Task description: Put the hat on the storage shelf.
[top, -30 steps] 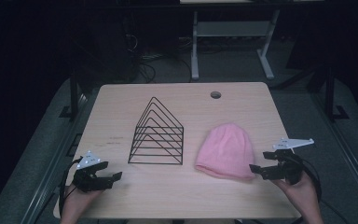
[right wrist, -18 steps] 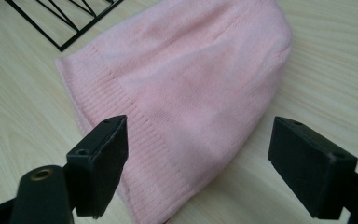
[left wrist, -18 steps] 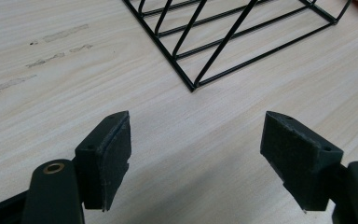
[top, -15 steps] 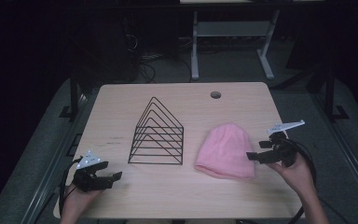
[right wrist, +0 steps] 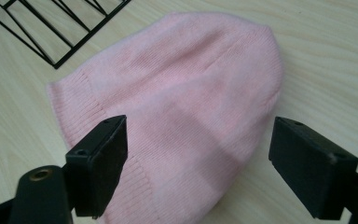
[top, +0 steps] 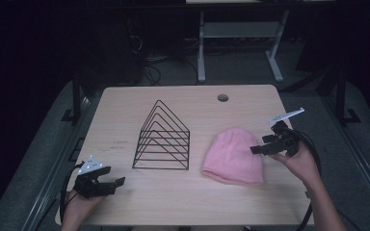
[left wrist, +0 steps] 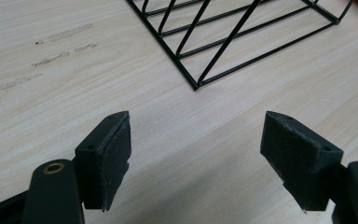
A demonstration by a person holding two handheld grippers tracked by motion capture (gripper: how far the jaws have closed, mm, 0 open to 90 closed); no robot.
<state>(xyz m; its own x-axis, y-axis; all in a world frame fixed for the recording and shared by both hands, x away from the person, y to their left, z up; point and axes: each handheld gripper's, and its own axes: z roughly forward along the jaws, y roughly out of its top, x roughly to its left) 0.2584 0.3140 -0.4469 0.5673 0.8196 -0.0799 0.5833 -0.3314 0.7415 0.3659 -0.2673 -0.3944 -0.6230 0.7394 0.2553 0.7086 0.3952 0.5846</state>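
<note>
Pale wood-grain table (top: 192, 197), faintly scuffed at its left, stands in a dark room with cables and a white desk frame (top: 236, 36) beyond. The pink beanie (top: 235, 155) lies flat right of the black wire rack (top: 163, 139). The right gripper (top: 262, 148) hangs spread over the beanie's right edge; the left gripper (top: 115, 185) rests gaping at the near-left corner.

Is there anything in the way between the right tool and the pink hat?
Nothing visible. The right tool hangs open at the right edge of the pink beanie, its jaws spread around the knit in the right gripper view. The black wire rack stands off to the hat's left, out of the path.
</note>
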